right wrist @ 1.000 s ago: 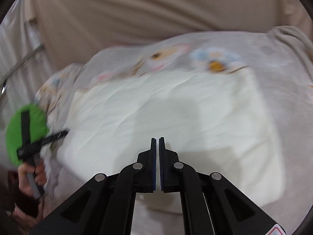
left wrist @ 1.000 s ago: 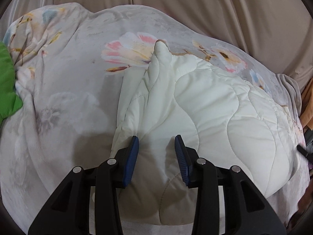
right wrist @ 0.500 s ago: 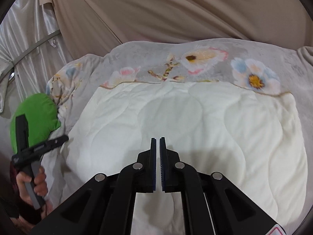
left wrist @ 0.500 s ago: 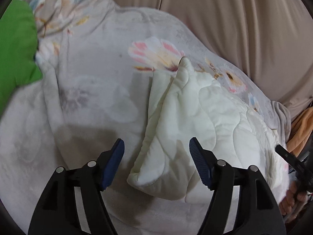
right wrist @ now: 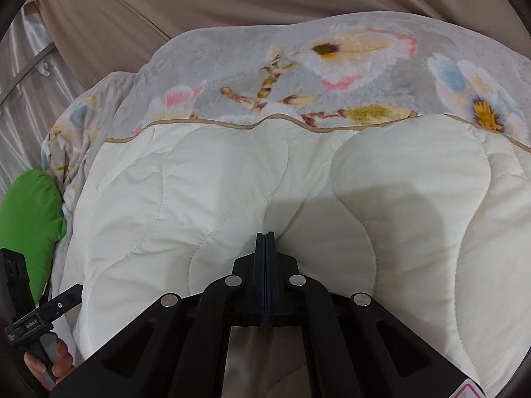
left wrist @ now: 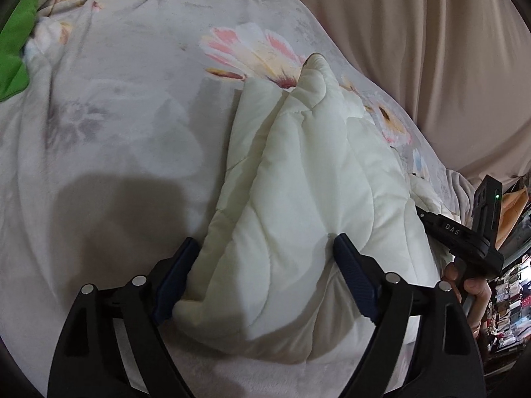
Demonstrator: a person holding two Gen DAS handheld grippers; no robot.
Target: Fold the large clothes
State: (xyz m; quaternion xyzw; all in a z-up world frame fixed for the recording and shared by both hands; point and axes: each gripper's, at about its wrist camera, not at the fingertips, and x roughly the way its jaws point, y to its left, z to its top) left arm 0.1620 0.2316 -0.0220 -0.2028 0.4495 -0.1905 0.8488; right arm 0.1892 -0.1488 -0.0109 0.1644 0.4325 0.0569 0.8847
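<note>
A cream quilted blanket [left wrist: 308,199] lies folded on a grey floral fleece cover [left wrist: 116,106]. It has a tan piped edge in the right wrist view [right wrist: 298,179]. My left gripper [left wrist: 265,265] is open, its blue pads straddling the near left corner of the folded quilt. My right gripper [right wrist: 265,245] is shut with its tips against the quilt's top surface; I cannot tell whether any fabric is pinched between them. The right gripper's body also shows at the right edge of the left wrist view [left wrist: 464,232].
A green cushion [right wrist: 30,219] lies at the left end of the fleece cover [right wrist: 332,76]. Beige draped fabric [left wrist: 415,33] hangs behind. Orange cloth and clutter [left wrist: 511,212] sit at the far right. The left gripper's handle and hand show at lower left [right wrist: 36,328].
My left gripper opened wide and moved in around the quilt's near left corner. My right gripper stayed shut and came down closer onto the quilt.
</note>
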